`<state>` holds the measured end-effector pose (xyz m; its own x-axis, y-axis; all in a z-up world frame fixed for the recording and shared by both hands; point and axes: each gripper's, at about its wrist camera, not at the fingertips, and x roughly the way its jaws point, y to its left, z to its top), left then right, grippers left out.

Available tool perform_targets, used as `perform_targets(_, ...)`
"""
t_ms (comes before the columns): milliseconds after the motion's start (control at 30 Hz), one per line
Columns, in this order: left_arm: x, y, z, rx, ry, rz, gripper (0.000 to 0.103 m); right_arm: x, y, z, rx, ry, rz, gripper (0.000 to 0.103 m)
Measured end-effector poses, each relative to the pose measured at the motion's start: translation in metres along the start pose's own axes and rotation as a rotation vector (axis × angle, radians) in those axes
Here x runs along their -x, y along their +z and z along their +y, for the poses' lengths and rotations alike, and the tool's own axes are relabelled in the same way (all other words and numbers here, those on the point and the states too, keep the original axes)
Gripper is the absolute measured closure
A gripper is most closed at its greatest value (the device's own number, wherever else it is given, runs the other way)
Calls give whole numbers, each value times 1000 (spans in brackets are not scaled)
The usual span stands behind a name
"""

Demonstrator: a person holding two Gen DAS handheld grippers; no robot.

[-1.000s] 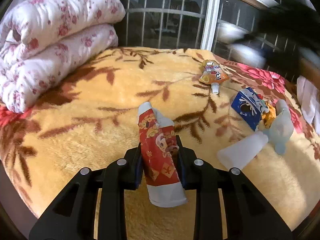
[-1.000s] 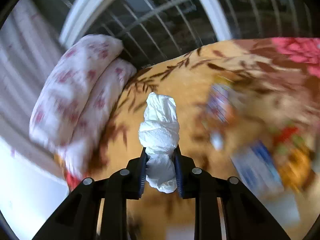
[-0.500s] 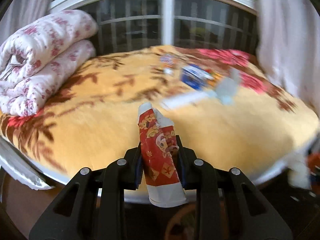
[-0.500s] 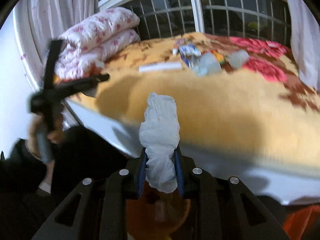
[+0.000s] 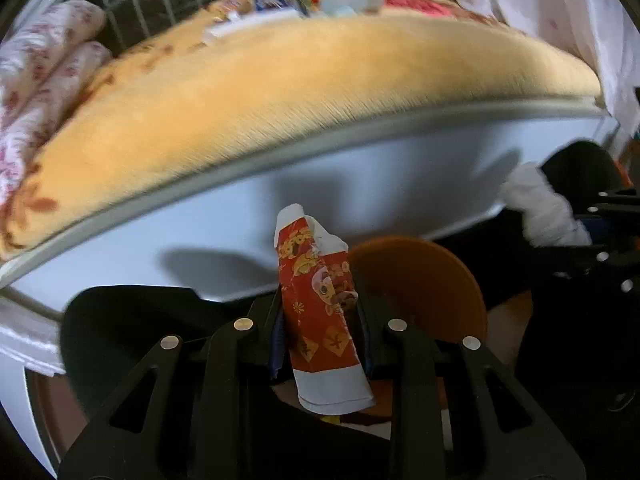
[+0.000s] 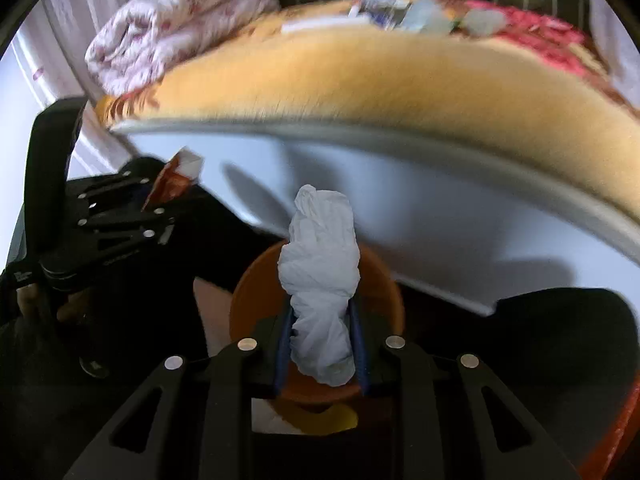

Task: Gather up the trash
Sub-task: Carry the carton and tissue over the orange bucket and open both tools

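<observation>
Bedside scene: bed (image 5: 280,92) with a yellow blanket, white side panel below, one folded floral quilt (image 6: 176,20) at its far left corner. Two grippers. Left gripper (image 5: 320,320) jaws clamp one red wrapper (image 5: 316,300), cartoon print, white ends. Right gripper (image 6: 322,340) jaws pinch one crumpled white tissue (image 6: 320,276). Both hang off the bed's near edge over one orange bin (image 6: 384,292), mostly hidden. Several trash pieces (image 5: 280,0) along the far edge, too blurred to count.

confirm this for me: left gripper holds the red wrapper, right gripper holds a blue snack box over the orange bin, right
Not quite. The right gripper holds a crumpled white tissue, not a blue box, as the right wrist view shows. The rest stands: the left gripper holds the red wrapper, by the orange bin.
</observation>
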<state>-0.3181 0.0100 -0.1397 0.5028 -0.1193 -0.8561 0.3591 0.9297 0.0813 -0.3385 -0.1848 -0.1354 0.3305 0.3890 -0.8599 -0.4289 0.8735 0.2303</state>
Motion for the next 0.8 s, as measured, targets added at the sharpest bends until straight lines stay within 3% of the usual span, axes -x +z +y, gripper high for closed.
perform_targets(200,-32,-3,-2,-22,-47,116,75,-39,0,5,27,39,142,77)
perform_targets(233,-37,-4,-3,-24,-59,133,72,-43,1,5,31,39,156,76)
perform_targets(267,-40,-5,-4,-28,-69,148,63,-45,2,6,35,40,164,73)
perform_targets(300,-44,-7,-5,-30,-78,169,47,-49,3,7,45,38,172,51)
perform_targets(367,-49,-9,-3,-21,-76,187,23,-55,4,11,75,12,186,22)
perform_targets(400,-50,-9,-1,-14,-83,190,23,-56,5,11,85,-17,172,23)
perform_targets(600,-52,-5,12,33,-95,200,23,-48,9,-8,34,6,164,24)
perform_targets(700,-37,4,19,45,-91,158,23,-33,13,-24,1,-20,121,24)
perform_targets(800,-7,29,33,66,-91,63,22,-18,18,-37,-42,-27,65,22)
